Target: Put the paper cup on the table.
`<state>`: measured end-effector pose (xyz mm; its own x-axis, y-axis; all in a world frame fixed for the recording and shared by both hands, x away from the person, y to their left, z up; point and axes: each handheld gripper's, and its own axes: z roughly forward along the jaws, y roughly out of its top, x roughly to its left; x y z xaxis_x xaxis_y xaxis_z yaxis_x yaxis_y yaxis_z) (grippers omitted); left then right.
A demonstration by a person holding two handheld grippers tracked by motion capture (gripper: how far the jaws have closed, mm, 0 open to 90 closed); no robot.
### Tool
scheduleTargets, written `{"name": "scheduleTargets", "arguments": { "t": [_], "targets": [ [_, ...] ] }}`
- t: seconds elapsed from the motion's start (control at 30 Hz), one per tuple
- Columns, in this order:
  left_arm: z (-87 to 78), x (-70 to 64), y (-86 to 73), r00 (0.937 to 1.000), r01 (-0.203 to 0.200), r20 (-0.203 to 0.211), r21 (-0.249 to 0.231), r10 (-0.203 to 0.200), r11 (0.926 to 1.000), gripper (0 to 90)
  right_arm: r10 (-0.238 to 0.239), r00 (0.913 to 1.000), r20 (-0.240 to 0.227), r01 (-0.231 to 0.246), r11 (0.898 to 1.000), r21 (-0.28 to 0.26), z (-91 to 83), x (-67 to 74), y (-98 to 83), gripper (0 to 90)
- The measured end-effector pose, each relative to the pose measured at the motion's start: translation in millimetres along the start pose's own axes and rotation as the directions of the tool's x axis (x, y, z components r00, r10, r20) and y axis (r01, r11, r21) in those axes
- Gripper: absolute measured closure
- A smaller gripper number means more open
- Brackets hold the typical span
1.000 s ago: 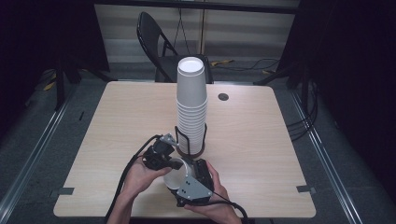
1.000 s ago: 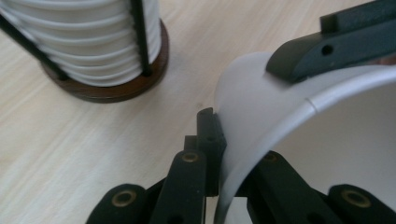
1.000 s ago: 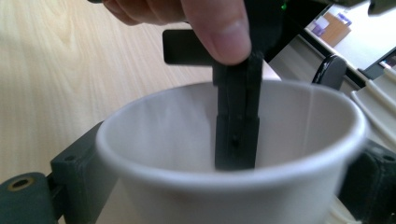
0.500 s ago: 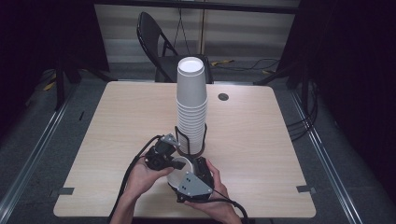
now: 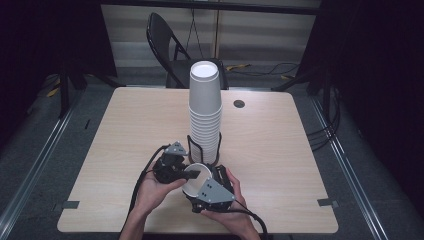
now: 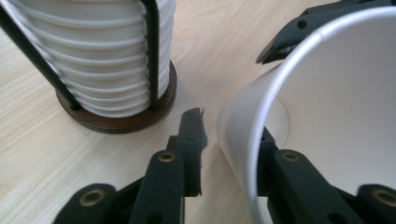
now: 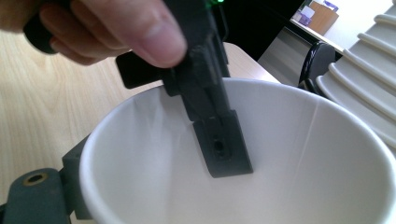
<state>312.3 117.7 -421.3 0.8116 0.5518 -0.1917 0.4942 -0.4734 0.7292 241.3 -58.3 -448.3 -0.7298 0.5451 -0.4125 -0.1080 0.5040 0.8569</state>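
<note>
A single white paper cup lies tipped between the two grippers near the table's front edge. My right gripper is shut on the cup from outside; one of its jaws presses the cup's outer wall at the lower left of the right gripper view. My left gripper straddles the cup's rim, one jaw inside and one outside. Its jaws have just been opening, and a gap shows between the outer finger and the wall. A tall stack of white cups stands in a black wire holder just behind.
The holder's round dark wooden base sits a short way beyond the left gripper. A small dark round hole marks the table's far side. A black folding chair stands behind the table. Cables trail from both grippers toward the front edge.
The cup's mouth shows a little more between the two grippers. Both hands stay at about the same spot in front of the holder.
</note>
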Motion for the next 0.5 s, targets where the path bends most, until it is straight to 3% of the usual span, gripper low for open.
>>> {"name": "scheduleTargets", "arguments": {
  "t": [0.23,0.37,0.5],
  "targets": [
    [-2.6,-2.4,-8.3,0.9982,-0.022,-0.058,-0.109,0.016,0.9938,58.5,0.050,0.9987,-0.004,-0.050,0.999,0.002,-2.4,-4.7,-2.2,11.9],
    [-4.3,-3.5,-10.2,0.9964,-0.044,-0.077,-0.137,0.034,0.9895,47.4,0.085,0.9963,0.000,-0.085,0.996,0.000,-4.9,-8.1,-4.1,11.9],
    [-4.8,-2.5,-12.5,0.9947,-0.029,-0.102,-0.160,0.012,0.9866,35.2,0.095,0.9954,0.001,-0.095,0.995,0.001,-6.9,-10.3,-5.7,12.0]
  ]
}}
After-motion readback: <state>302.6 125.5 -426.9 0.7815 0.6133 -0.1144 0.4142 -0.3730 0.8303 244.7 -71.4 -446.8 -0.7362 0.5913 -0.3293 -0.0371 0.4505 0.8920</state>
